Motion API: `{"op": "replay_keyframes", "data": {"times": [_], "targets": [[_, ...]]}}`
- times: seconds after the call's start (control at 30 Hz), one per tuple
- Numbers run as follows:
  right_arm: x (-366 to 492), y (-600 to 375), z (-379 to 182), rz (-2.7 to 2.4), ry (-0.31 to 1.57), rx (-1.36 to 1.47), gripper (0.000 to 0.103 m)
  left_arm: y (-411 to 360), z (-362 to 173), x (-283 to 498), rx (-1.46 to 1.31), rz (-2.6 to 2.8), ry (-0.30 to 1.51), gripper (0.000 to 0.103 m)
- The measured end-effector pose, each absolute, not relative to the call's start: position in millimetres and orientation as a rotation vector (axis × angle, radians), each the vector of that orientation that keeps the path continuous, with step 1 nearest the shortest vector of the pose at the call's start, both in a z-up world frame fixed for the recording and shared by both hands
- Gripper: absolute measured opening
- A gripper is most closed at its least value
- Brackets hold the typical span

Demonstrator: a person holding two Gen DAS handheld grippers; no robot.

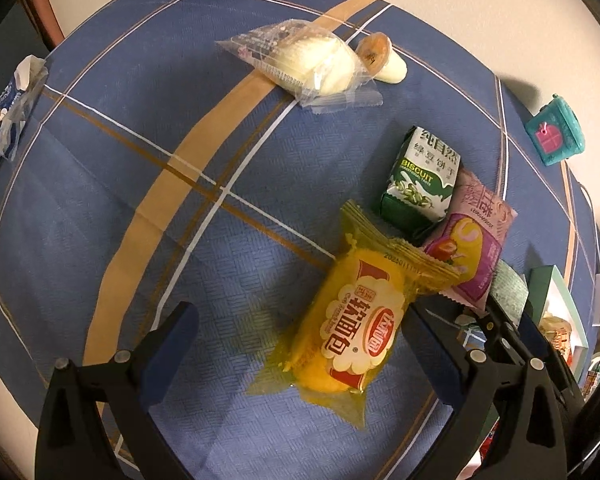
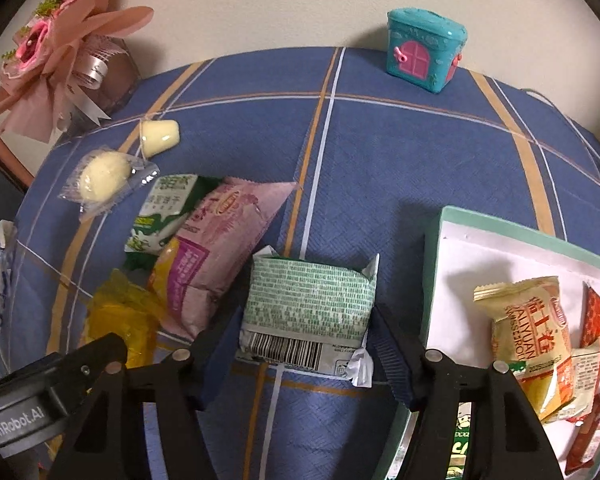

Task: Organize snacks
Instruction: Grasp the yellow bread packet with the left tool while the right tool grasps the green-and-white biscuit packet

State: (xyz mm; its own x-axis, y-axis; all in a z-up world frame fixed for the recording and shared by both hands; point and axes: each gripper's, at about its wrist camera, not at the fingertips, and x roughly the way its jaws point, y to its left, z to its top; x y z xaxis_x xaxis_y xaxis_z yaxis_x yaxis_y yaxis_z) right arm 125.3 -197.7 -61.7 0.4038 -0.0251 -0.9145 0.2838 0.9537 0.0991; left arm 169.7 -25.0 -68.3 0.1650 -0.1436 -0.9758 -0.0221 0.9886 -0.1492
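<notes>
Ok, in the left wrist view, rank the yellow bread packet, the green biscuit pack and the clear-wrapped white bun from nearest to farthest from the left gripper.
1. Yellow bread packet, lying between the left gripper's jaws.
2. Green biscuit pack, farther up the cloth, toward the right.
3. Clear-wrapped white bun, near the table's far edge.

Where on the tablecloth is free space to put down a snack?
Bare cloth lies between the teal toy house, the pink snack pack and the green-rimmed box. It is crowded around the green biscuit pack and yellow bread pack.

Blue plaid tablecloth (image 1: pixel 120 208), snack packets (image 1: pixel 352 320), white tray (image 2: pixel 452 248)
</notes>
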Motion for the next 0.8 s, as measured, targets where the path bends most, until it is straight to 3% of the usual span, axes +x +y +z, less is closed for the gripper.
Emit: {"op": "replay_keyframes", "data": {"times": [0.1, 0.2, 0.3, 0.37, 0.47, 0.8], "targets": [[126.0, -196.9, -63.2, -0.203, 1.141, 0.249, 0.068, -23.5, -69.1, 168.8, -0.144, -0.092, 1.403, 0.097], [126.3, -195.9, -64.0, -0.208, 1.136, 0.237, 0.066, -32.8, -72.3, 168.9, -0.146, -0.118, 1.407, 0.087], [126.1, -193.6, -63.7, -0.207, 1.132, 0.237, 0.063, -41.7, -74.6, 169.3, -0.149, -0.148, 1.415, 0.066], [125.8, -192.6, -62.3, -0.204, 1.129, 0.233, 0.061, -43.9, -75.0, 168.4, -0.154, -0.158, 1.417, 0.048], [125.1, -191.3, -59.7, -0.196, 1.125, 0.240, 0.060, -46.2, -71.3, 168.3, -0.148, -0.159, 1.407, 0.043], [118.2, -194.9, -26.7, -0.185, 1.084, 0.281, 0.060, -39.7, -26.5, 165.4, -0.178, -0.158, 1.304, 0.042]]}}
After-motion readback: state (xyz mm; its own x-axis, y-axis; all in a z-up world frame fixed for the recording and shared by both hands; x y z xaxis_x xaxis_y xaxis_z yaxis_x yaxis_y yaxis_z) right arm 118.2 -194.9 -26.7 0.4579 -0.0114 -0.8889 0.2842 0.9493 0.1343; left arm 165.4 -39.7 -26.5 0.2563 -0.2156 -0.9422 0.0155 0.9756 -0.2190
